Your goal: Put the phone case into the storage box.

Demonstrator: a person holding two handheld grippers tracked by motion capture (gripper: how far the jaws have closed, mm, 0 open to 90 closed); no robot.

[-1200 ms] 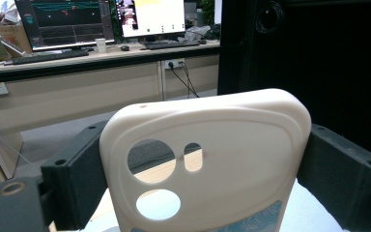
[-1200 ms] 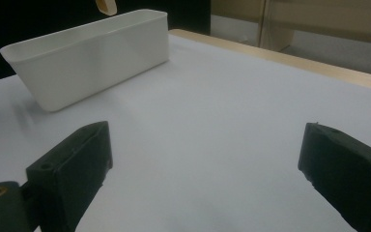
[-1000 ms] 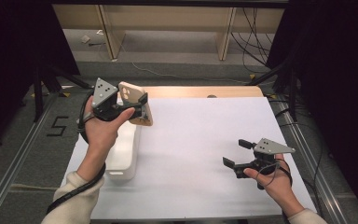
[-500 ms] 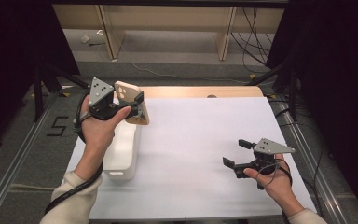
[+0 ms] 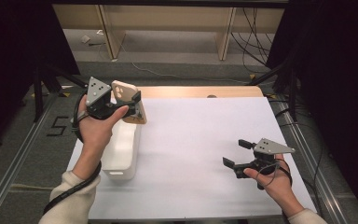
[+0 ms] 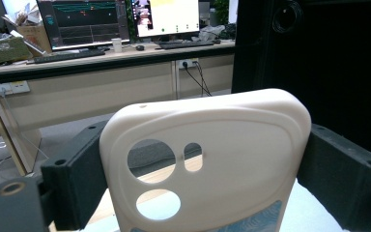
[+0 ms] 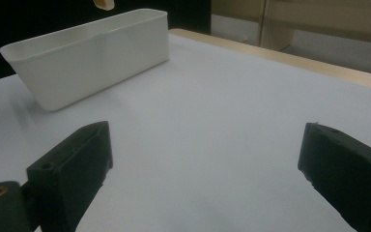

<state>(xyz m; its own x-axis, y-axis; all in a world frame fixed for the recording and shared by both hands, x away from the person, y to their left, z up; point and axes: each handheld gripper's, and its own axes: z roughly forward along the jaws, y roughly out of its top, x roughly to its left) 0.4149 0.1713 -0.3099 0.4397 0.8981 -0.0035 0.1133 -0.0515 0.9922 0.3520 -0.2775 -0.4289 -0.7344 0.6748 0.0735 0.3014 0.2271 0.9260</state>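
High view: left hand-held gripper [image 5: 131, 103] is raised above the far end of the white bin [image 5: 121, 154], jaws clamped on the side edges of a cream phone case [image 5: 127, 100]. Case stands tilted, long axis roughly upright, camera cut-outs at the top. Right hand-held gripper [image 5: 239, 153] rests low over the white counter [image 5: 191, 140], jaws spread, nothing between them.

1. A dark "5" [image 5: 58, 127] is marked on the grey floor, left of the table in the high view.
2. The monitors [image 6: 84, 21] at upper left show writing too small to read.
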